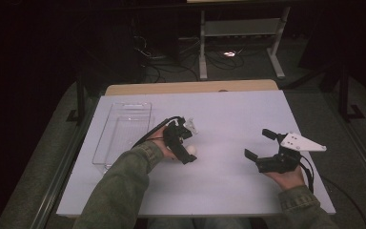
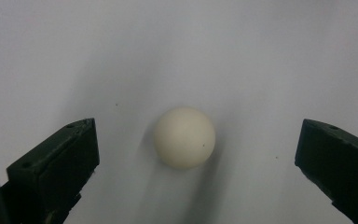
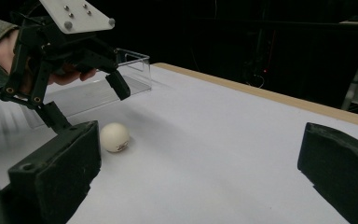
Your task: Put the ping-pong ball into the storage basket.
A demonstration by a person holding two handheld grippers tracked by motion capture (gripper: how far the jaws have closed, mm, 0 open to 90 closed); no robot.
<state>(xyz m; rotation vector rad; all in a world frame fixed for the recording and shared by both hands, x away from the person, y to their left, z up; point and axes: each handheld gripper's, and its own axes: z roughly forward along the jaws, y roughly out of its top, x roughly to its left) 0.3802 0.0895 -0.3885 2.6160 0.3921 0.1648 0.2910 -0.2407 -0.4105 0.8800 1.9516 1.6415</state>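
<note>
You are reaching for the little white ball (image 2: 184,137) on the tabletop (image 1: 228,114). Your left gripper (image 1: 185,141) hangs over it, jaws wide apart. Next, go lower and squeeze gently. Your right gripper (image 1: 257,144) waits, jaws apart too.

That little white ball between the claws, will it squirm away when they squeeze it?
Probably a bit tricky. The ball is round and smooth and rests on a flat table, so a nudge would likely send it rolling. It looks like a table-tennis ball, so probably light and hollow. The left gripper stands open around it, not touching; an off-centre squeeze might pop it out.
</note>
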